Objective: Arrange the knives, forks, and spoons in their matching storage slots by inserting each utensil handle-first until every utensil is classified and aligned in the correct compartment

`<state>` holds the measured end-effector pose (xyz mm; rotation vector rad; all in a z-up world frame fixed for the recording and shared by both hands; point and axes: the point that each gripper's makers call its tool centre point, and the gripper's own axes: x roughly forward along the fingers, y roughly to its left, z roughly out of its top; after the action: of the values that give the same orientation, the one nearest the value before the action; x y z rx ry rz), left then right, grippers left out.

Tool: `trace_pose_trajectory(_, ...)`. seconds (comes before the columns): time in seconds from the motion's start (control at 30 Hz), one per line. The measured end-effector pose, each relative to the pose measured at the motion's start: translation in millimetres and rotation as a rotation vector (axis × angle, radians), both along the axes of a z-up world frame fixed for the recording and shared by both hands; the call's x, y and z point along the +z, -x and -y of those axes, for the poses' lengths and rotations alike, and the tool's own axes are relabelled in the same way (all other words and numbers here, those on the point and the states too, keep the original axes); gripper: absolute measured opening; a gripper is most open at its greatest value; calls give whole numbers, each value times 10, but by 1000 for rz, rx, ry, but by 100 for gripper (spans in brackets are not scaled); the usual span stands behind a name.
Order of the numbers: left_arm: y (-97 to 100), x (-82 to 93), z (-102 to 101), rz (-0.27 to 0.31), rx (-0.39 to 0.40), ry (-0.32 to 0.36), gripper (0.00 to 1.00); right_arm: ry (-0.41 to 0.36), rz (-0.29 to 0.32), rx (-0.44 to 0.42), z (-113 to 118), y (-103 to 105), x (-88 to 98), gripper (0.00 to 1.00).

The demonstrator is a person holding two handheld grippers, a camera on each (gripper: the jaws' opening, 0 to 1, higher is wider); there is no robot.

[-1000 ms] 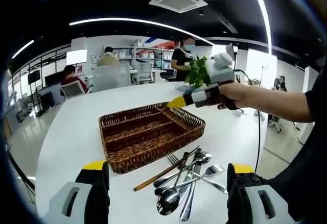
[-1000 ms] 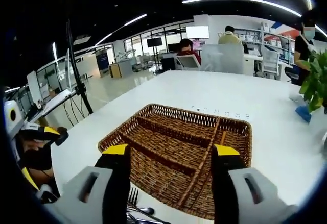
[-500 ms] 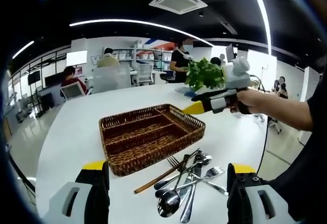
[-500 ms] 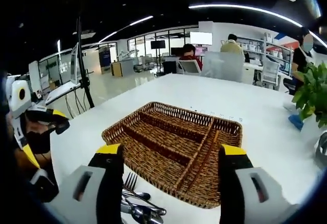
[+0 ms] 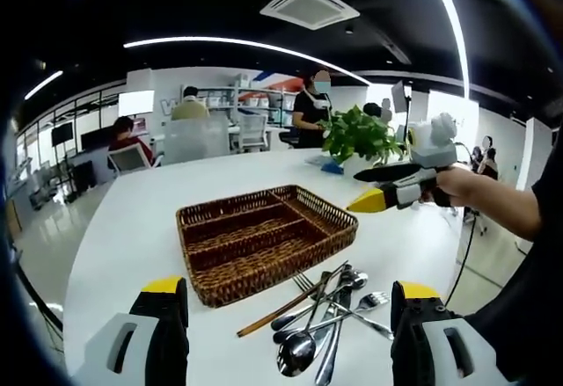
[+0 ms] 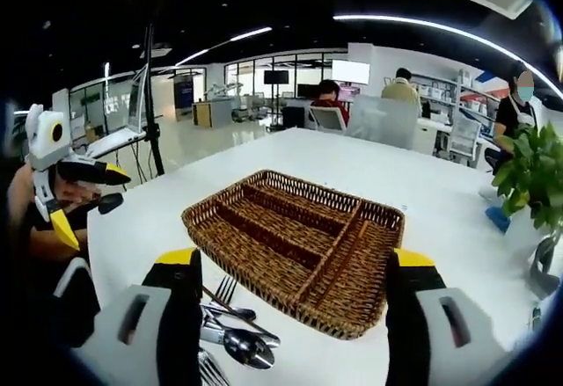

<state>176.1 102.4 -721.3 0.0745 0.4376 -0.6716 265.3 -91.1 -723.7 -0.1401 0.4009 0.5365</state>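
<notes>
Both tools, left tool (image 5: 286, 302) and right tool (image 6: 293, 272), gape released above piled utensils (image 5: 324, 316) beside basket (image 5: 264, 238).

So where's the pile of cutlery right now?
The cutlery pile lies on the white table just in front of the wicker tray, low in the left gripper view between its jaws.

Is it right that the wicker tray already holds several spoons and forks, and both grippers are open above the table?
Not quite. The tray holds nothing; its compartments are bare in the right gripper view too. The spoons and forks lie in a pile on the table beside it. Both grippers, left and right, are open above the table.
</notes>
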Motion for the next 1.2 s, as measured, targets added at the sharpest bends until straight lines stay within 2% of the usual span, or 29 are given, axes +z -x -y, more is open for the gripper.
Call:
trace_pose_trajectory(0.57,-12,39,10,11,-3,21,100,-30,8,-34,237,225,48,99)
trace_pose_trajectory(0.83,-35,88,-1,31,2,33,100,-48,9,-45,319,321,99,99)
trace_pose_trajectory(1.2,-46,65,-16,19,6,39,100,-16,-32,-49,412,527,-12,99)
